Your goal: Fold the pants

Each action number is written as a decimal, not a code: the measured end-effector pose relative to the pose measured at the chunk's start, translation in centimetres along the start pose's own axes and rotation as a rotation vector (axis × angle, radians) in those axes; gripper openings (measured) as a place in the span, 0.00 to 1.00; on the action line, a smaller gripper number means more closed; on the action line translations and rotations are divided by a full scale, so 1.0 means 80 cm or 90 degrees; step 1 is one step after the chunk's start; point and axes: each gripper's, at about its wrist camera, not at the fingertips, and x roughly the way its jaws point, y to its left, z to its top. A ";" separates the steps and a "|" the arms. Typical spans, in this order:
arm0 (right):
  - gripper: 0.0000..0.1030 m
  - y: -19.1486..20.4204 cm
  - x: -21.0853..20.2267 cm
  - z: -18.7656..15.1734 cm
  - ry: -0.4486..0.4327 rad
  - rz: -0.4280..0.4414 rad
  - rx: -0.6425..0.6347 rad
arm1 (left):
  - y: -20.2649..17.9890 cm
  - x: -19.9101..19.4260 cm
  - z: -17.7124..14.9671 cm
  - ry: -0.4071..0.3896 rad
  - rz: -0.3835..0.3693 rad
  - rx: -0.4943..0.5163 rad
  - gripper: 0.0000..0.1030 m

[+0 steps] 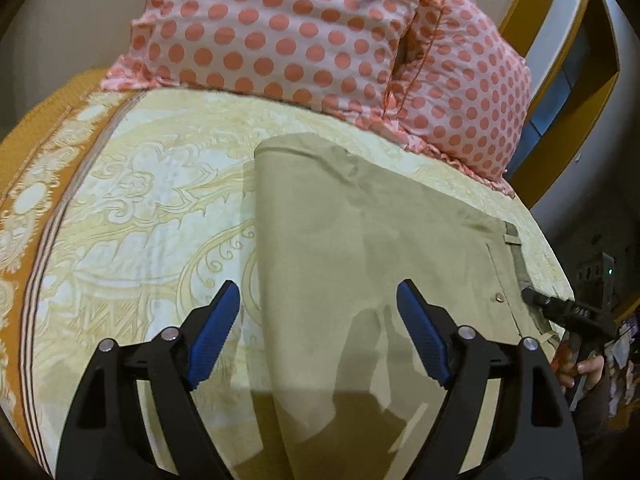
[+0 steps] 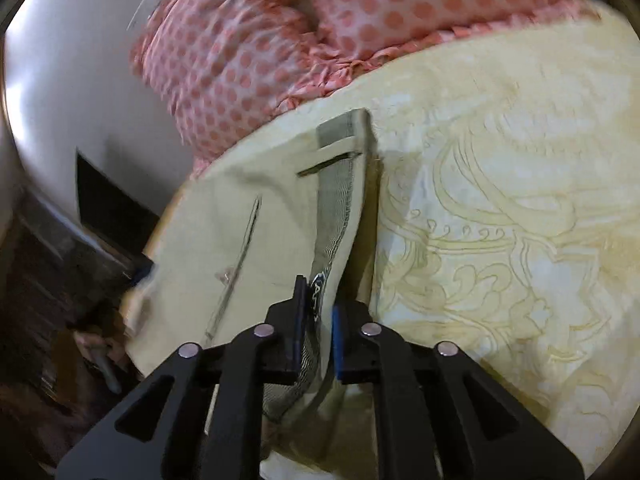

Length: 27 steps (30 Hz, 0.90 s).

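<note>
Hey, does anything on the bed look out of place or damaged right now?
The polka-dot pillow has a dark gap along its ruffled seam, possibly just the cover's opening. The pants lie fairly flat on the bedspread, with the waistband lifted in the shut right gripper. Left gripper hovers open.

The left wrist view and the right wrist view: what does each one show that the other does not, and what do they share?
Only the left wrist view shows the left gripper open above the pants, holding nothing, the far folded edge of the pants, and an orange border on the bedsheet. Only the right wrist view shows the right gripper shut on the waistband, which is lifted off the bedsheet, with its grey inner lining visible. Both show the khaki pants on the cream patterned bedsheet, the dotted pillow behind them, and the back pocket with its button.
</note>
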 end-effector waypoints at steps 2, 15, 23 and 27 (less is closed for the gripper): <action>0.45 0.004 0.003 0.013 -0.018 -0.045 -0.030 | 0.003 0.010 0.008 0.017 -0.020 -0.006 0.78; 0.09 0.007 0.041 0.061 0.044 0.061 -0.045 | 0.017 0.059 0.061 0.115 -0.089 -0.024 0.13; 0.08 -0.004 0.069 0.152 -0.023 0.014 -0.023 | -0.010 0.112 0.133 0.056 -0.015 0.037 0.08; 0.20 -0.015 0.086 0.160 0.002 -0.110 -0.031 | -0.024 0.149 0.146 0.043 0.077 0.064 0.21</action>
